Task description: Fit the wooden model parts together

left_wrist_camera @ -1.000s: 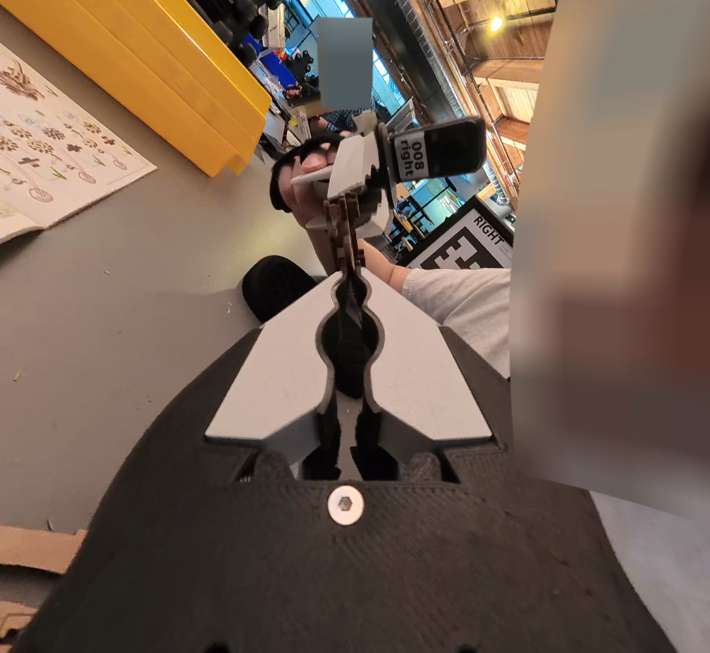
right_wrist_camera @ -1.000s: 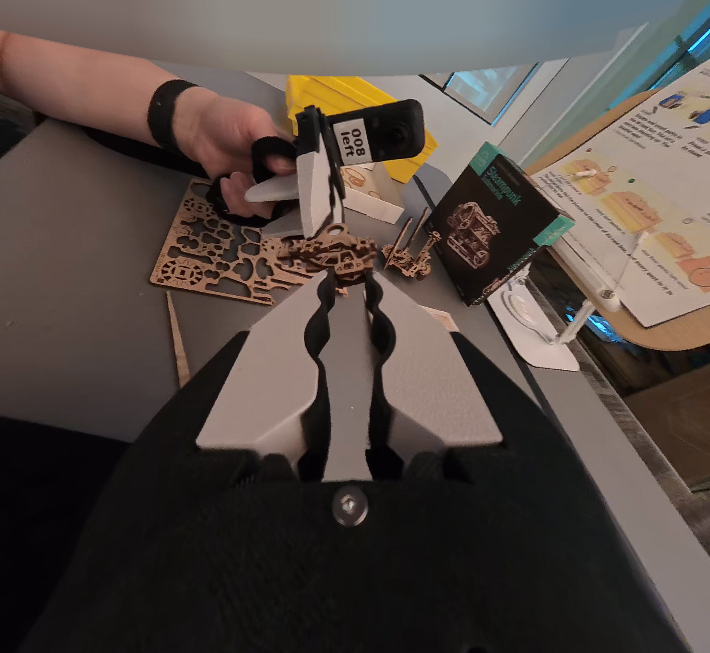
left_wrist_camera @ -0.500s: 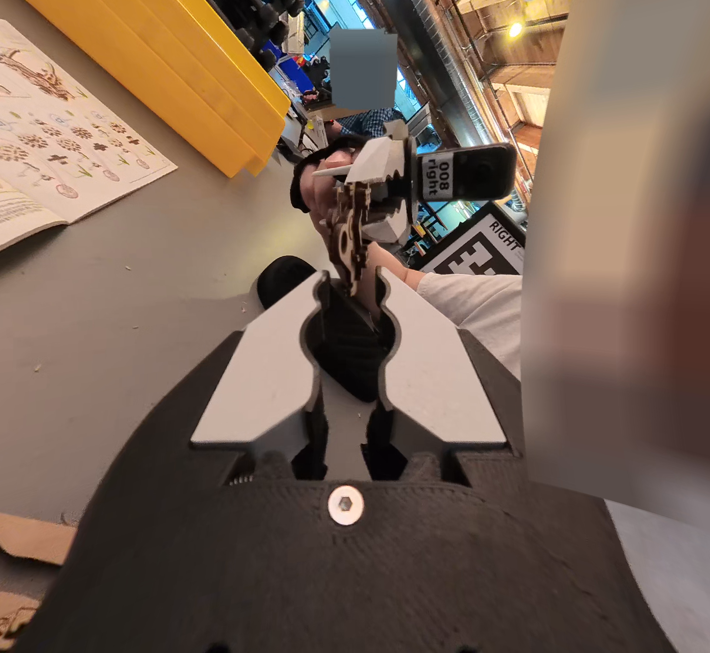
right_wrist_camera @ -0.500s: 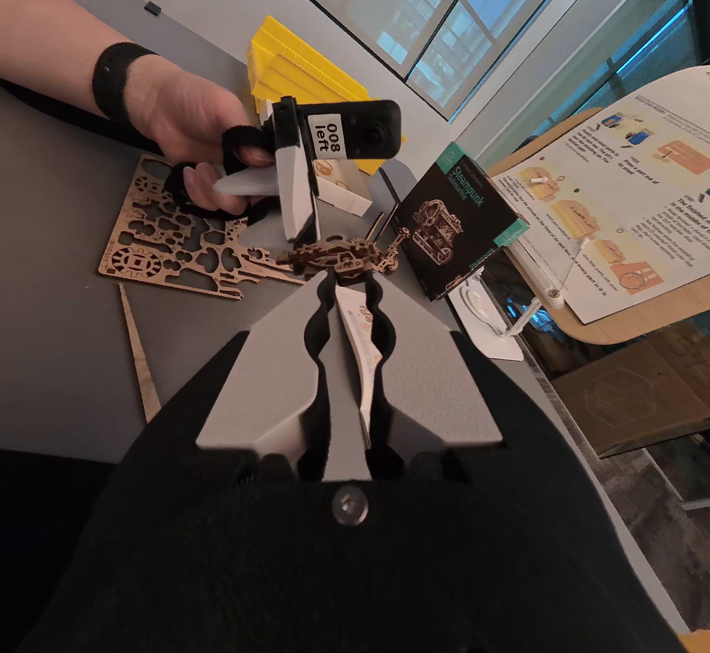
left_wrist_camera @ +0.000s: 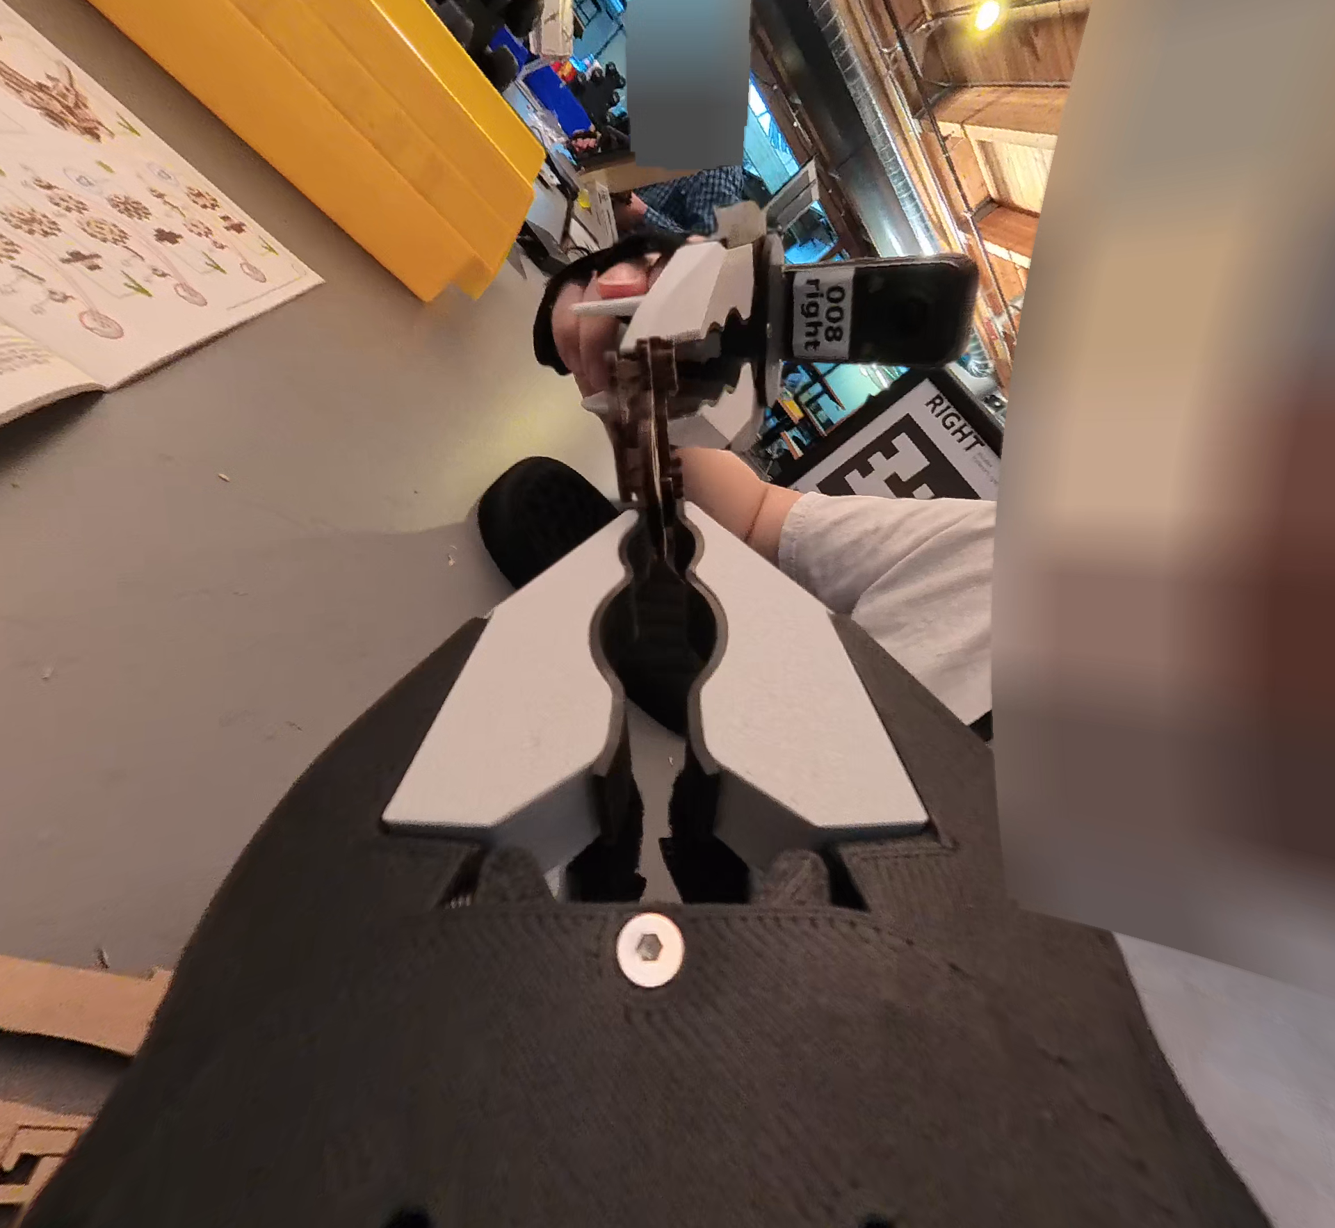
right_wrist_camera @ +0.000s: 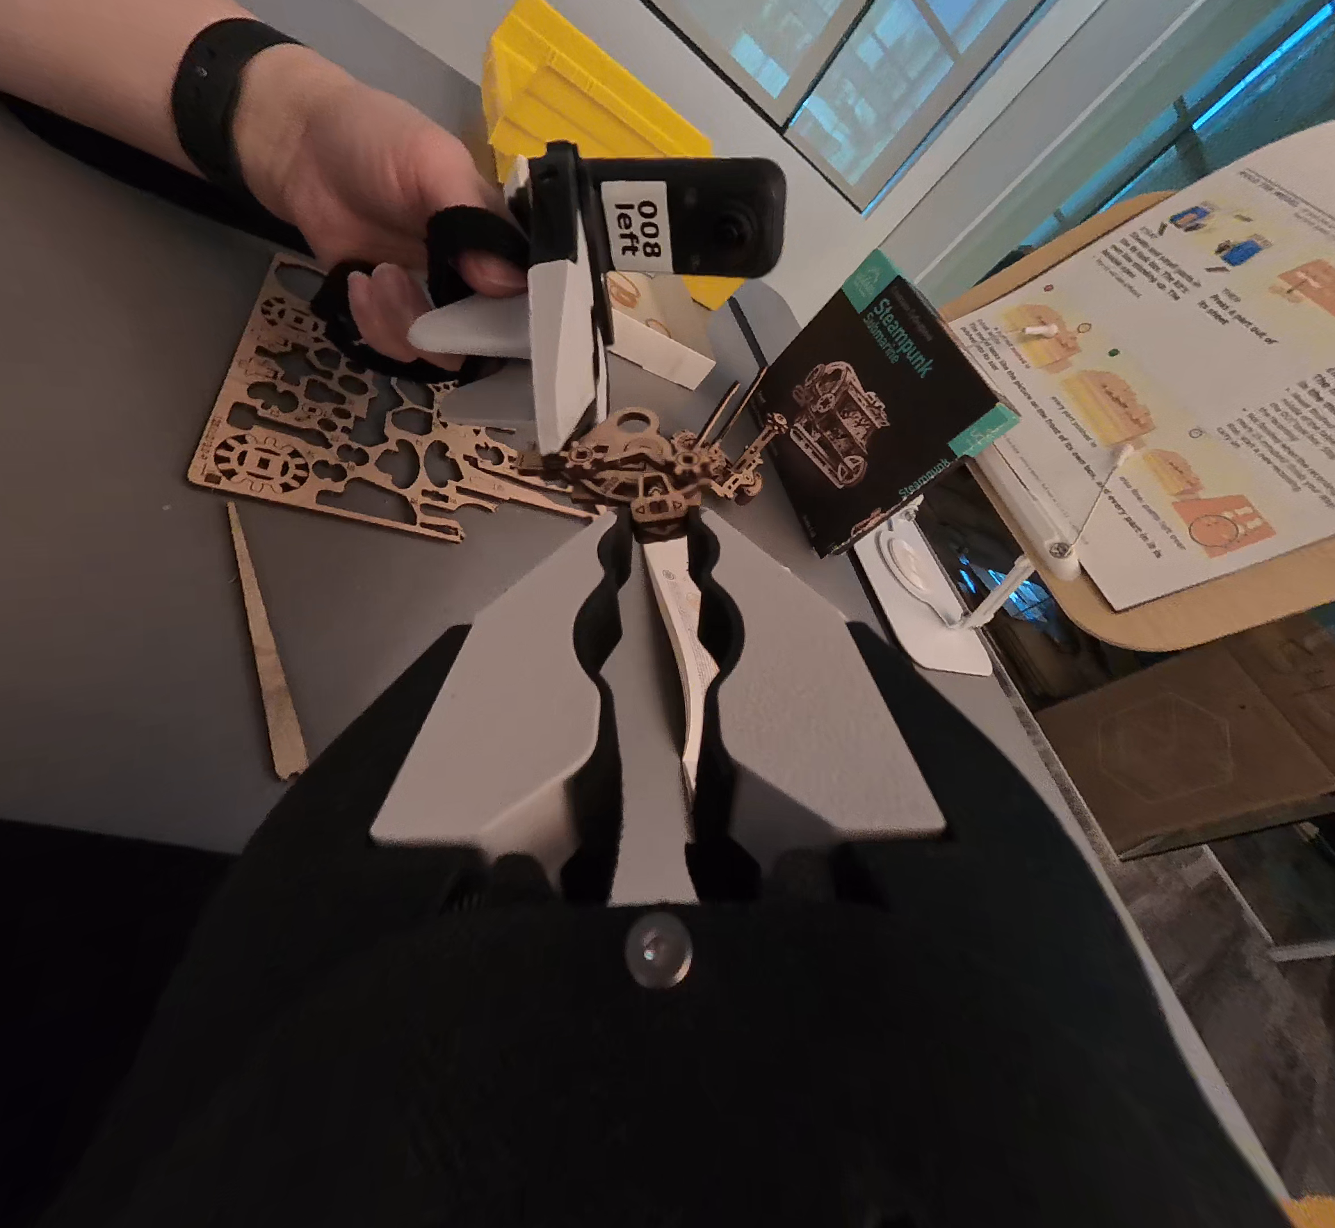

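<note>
The small brown wooden model (right_wrist_camera: 636, 471) hangs in the air above the grey table (right_wrist_camera: 108, 543), held between both grippers. My right gripper (right_wrist_camera: 657, 521) is shut on its lower middle. My left gripper (left_wrist_camera: 654, 521) is shut on the model's near end, which shows edge-on in the left wrist view (left_wrist_camera: 646, 427). In the right wrist view the left gripper (right_wrist_camera: 560, 438) meets the model's left end from above. In the left wrist view the right gripper (left_wrist_camera: 650, 355) grips the far end. A person's hand holds each tool.
A laser-cut wooden sheet (right_wrist_camera: 339, 427) and a thin wooden strip (right_wrist_camera: 264, 644) lie on the table. A black box (right_wrist_camera: 881, 398) stands to the right, beside an instruction sheet on a stand (right_wrist_camera: 1192, 384). Yellow bins (left_wrist_camera: 289, 59) and a booklet (left_wrist_camera: 108, 240) lie further back. Less than 4 cm separates the two grippers' tips.
Half a second ago my left gripper's jaws stood apart around the model's end; now they are shut on it again. The right gripper kept its hold while both views shifted and tilted.
</note>
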Tool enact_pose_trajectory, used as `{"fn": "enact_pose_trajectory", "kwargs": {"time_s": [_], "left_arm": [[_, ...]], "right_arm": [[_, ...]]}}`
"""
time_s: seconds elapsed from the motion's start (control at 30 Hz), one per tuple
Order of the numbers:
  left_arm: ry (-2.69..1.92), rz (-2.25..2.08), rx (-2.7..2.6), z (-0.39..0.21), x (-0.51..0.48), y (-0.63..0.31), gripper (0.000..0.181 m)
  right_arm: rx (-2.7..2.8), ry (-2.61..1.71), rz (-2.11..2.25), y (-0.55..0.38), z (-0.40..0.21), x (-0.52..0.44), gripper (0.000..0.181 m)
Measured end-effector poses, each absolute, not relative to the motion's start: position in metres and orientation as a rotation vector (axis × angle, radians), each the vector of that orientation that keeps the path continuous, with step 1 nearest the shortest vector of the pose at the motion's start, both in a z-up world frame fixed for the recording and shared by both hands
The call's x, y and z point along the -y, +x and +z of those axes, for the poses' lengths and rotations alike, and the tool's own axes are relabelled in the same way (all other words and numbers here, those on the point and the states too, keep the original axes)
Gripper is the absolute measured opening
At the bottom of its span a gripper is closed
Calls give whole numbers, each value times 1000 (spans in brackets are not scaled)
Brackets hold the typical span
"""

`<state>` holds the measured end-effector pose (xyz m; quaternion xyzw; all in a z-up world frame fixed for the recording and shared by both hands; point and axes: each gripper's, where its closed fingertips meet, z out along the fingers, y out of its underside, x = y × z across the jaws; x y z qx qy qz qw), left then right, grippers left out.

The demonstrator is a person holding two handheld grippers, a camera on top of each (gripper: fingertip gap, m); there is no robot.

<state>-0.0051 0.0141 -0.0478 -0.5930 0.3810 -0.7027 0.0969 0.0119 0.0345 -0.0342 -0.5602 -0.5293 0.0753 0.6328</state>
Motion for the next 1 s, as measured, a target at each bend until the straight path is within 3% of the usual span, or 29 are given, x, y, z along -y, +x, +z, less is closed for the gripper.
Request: {"fn": "enact_pose_trajectory", "kwargs": {"time_s": [1.0], "left_arm": [[-1645,-1995,-986,-32,-29,-4,3]], "right_arm": [[1044,-1293,-101,1,-24,-45,13]]}}
